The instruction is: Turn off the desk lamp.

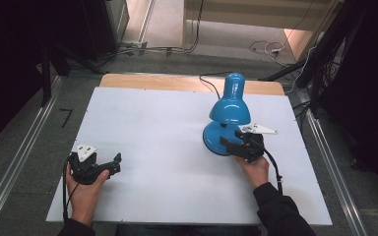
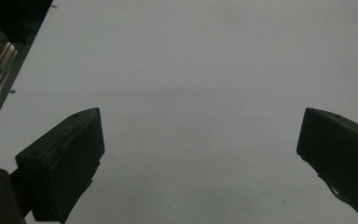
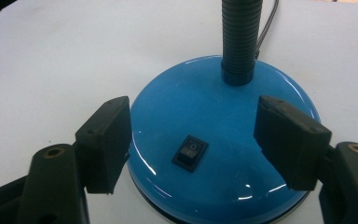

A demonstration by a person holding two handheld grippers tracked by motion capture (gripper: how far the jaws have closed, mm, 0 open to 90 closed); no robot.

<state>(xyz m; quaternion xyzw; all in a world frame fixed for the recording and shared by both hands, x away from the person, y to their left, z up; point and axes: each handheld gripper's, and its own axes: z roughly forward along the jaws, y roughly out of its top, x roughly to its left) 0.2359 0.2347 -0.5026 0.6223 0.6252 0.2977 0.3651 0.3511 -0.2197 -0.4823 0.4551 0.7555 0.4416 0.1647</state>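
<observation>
1. A blue lamp (image 1: pixel 229 115) stands on the right half of the white desk (image 1: pixel 152 128), toward its far side, with its round base flat on the surface.
2. The lamp's shade leans forward over the base, and a dark ribbed neck (image 3: pixel 240 37) rises from the back of the base (image 3: pixel 205 121).
3. A thin cord (image 1: pixel 209 83) runs from the lamp toward the far edge of the desk.
4. A small black rocker switch (image 3: pixel 190 152) sits on the near slope of the base, facing the right tool.
5. The right tool (image 1: pixel 234 139) is held at the near side of the base, just in front of the switch.
6. In the right gripper view the jaws stand wide apart, one on each side of the base's near part, with the switch between them.
7. Those jaws have nothing in their grip; whether the pads brush the blue surface I cannot tell.
8. The right hand (image 1: pixel 254 169) comes in from the near edge of the desk, in a dark sleeve.
9. The left tool (image 1: pixel 114 163) rests low over the near left part of the desk, well apart from the lamp.
10. In the left gripper view its jaws are spread wide, with bare white desk between them and nothing held.
11. The left hand (image 1: pixel 83 189) grips that tool from below, and a black cable trails back along the wrist.
</observation>
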